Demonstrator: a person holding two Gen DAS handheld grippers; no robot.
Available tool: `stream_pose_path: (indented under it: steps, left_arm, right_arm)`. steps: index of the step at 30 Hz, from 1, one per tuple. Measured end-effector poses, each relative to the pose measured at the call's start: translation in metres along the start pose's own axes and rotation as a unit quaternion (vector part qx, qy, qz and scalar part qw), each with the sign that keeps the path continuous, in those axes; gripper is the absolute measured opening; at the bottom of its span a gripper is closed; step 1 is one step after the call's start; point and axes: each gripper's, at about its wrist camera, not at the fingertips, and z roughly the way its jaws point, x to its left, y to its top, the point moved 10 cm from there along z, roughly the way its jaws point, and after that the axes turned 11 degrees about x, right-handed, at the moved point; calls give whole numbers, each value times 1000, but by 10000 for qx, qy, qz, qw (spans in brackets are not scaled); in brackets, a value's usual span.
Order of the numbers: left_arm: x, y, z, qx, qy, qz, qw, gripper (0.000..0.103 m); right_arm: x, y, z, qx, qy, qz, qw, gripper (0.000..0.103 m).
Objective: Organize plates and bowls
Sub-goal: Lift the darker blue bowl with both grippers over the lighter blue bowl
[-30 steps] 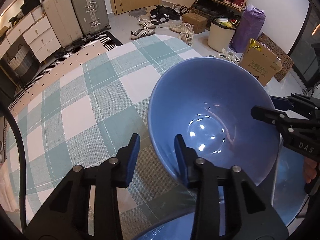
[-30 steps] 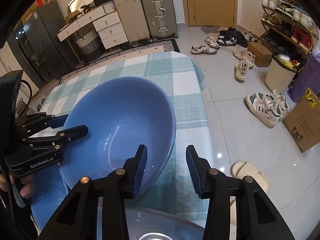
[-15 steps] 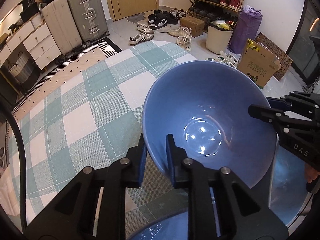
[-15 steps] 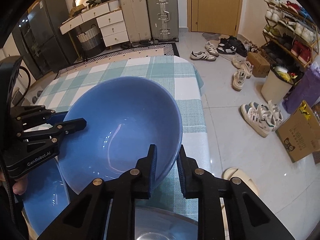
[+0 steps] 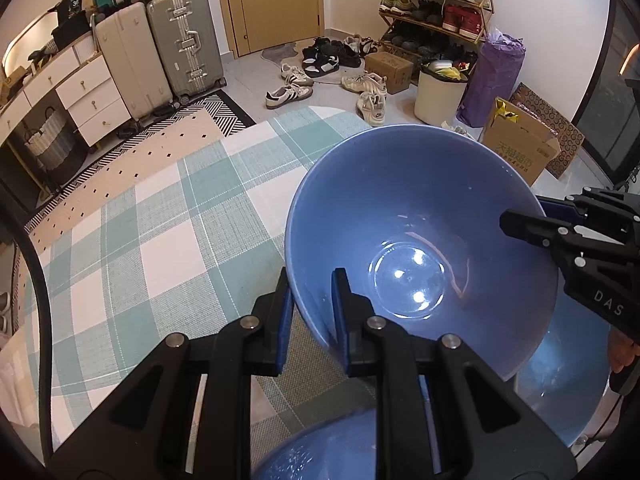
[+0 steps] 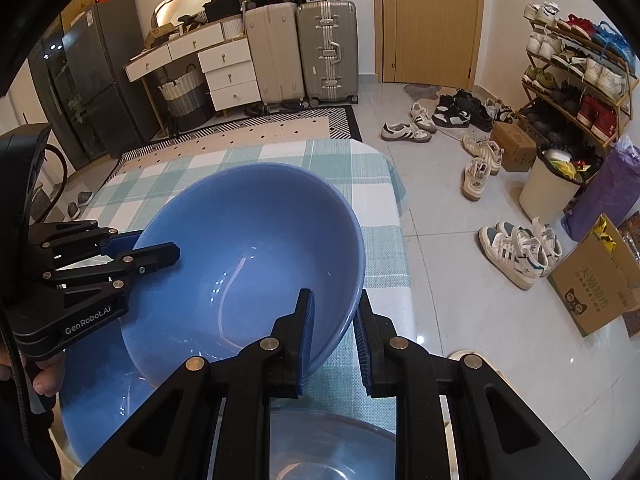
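Table (image 5: pixel 168 248): in front of you, under a teal-and-white checked cloth; bare cloth fills the left wrist view, and its far right corner shows in the right wrist view (image 6: pixel 376 184).
Blue plate (image 6: pixel 92 412): flat on the cloth below the bowl, nearer your left hand; from the left wrist it shows as a blue arc at lower right (image 5: pixel 568 392).
Blue bowl (image 5: pixel 420 216): the deep one you are carrying, tilted and above the plate and the cloth, held by its rim on two opposite sides; its inside is glossy with lamp reflections. In the right wrist view it fills the middle (image 6: pixel 248 264).
Second blue dish (image 5: pixel 312 452): only a rim shows at the bottom edge of the left wrist view, behind your fingers; you cannot tell from here whether it is a bowl or a plate.
Clear bowl (image 6: pixel 332 444): on the cloth right under your right gripper, partly hidden by it.
Left gripper (image 5: pixel 312 304): pinching the bowl's near rim, one blue pad outside the wall, one inside.
Right gripper (image 6: pixel 334 328): clamped on the rim at the opposite side, wall between the pads.
Jaws: both pairs have just closed onto that rim.
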Motion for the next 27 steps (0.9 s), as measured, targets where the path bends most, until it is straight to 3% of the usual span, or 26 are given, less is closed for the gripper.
stream_pose_path:
  steps: [27]
  left_arm:
    - [-10,-40,-122,-674,320,-86,9972,16]
  right_arm:
    - [42,-15,-86,-580,-53,-257,9980,20]
